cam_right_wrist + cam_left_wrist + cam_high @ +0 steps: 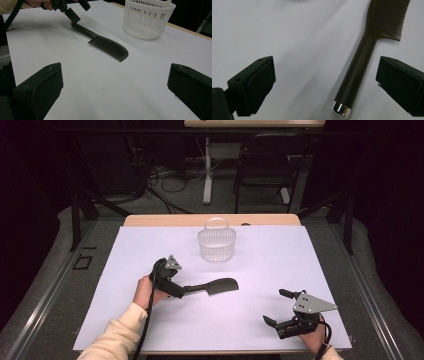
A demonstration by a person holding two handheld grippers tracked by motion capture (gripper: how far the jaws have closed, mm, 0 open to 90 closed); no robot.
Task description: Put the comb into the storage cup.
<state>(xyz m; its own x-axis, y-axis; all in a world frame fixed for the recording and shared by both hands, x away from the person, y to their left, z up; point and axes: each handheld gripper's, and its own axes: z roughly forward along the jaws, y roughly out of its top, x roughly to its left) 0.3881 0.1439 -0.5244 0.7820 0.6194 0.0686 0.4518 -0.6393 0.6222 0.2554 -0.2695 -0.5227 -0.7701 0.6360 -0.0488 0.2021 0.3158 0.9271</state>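
Note:
A dark comb [215,287] with a long handle and a silver end cap lies flat on the white table cover, near the middle. My left gripper [176,289] is open at the handle's end, and the handle [358,68] lies between the spread jaws, nearer the right one, untouched. From the right gripper view the comb [105,43] lies ahead, with the left gripper [71,13] at its handle end. My right gripper [278,309] is open near the front right of the table, with nothing between its jaws. A white slotted basket [216,244] stands behind the comb.
The white cover [150,245] spans the wooden table, whose far edge [165,220] shows behind the basket [147,20]. Beyond the table stand a dark chair [267,165], a table leg [207,170] and floor cables.

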